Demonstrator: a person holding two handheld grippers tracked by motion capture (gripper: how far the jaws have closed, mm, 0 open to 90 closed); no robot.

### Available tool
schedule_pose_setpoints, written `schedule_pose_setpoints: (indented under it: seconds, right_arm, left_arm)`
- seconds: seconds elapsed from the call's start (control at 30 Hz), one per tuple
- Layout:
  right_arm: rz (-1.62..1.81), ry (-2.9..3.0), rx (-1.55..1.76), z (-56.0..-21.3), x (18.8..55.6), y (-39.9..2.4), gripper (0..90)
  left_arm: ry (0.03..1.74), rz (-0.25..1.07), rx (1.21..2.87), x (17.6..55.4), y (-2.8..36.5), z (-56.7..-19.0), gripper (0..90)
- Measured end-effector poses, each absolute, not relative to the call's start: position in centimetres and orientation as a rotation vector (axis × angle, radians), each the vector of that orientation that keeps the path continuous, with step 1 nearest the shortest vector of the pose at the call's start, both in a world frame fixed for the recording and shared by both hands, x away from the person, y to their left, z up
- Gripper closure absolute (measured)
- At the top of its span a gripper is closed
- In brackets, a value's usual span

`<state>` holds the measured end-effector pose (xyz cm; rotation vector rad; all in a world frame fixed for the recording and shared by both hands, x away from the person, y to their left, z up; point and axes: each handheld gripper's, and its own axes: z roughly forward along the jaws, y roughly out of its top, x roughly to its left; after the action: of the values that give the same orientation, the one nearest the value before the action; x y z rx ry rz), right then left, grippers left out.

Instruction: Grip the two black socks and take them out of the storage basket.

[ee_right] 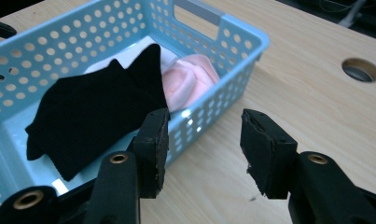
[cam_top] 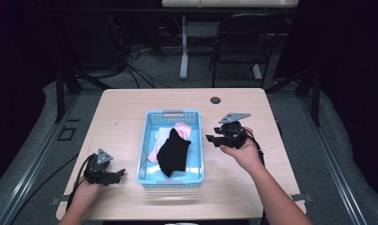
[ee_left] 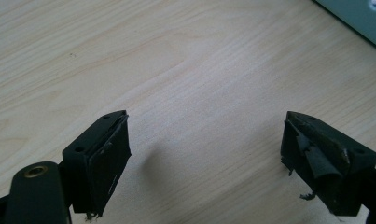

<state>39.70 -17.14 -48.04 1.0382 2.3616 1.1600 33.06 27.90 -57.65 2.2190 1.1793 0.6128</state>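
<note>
Dark room, cables and a chair [cam_top: 245, 40] behind; pale wood table [cam_top: 116, 117] with a round hole [cam_top: 215, 100] near its far edge.

High view. Blue basket [cam_top: 144, 154] at table centre, holding a black sock [cam_top: 173, 152] on top, a pink sock [cam_top: 183, 131] and something white under them. Left gripper [cam_top: 122, 172] low on the table, just left of the basket's near corner, holding nothing. Right gripper [cam_top: 208, 139] raised in the right hand [cam_top: 245, 152], just right of the basket, pointing at it, holding nothing. Judged step: both socks look deposited, the right gripper clear of the rim. To do it well: keep the jaws spread until well clear of the perforated wall, so no cloth snags and drags back out; leave the left gripper parked.

Left gripper view. Jaws wide apart, bare table [ee_left: 185, 70] between them; basket corner [ee_left: 358, 18] cut off at top right. Pad rubber torn on both jaws.

Right gripper view. Jaws wide apart, nothing between them; basket wall [ee_right: 223, 88] just beyond the left jaw. Black sock [ee_right: 92, 116] lies across the floor, pink sock [ee_right: 188, 81] bunched at the far corner.

Hard to make out: the white item, mostly covered, cannot be identified; basket's near end is cut off by the frame; sock count under the black one uncertain.
</note>
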Motion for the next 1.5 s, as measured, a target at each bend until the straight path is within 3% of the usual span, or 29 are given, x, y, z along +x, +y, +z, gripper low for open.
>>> schedule_pose_setpoints:
  seconds: [0.4, 0.53, 0.73, 1.5]
  right_arm:
    - [1.147, 2.459, 0.805, -46.8, 41.7, -12.6, 46.6]
    - [1.128, 2.5, 0.768, -47.0, 42.1, -11.0, 54.3]
    - [1.127, 2.555, 0.755, -48.0, 42.8, -9.2, 58.7]
    - [0.932, 2.73, 0.737, -51.1, 44.6, -4.5, 54.7]
  left_arm:
    - [1.177, 0.611, 2.219, 33.1, 27.9, -57.6, 15.6]
    - [1.176, 0.611, 2.219, 33.1, 27.9, -57.6, 15.5]
    - [1.174, 0.611, 2.218, 33.1, 27.9, -57.6, 15.6]
    - [1.173, 0.617, 2.209, 33.0, 27.9, -57.6, 15.5]
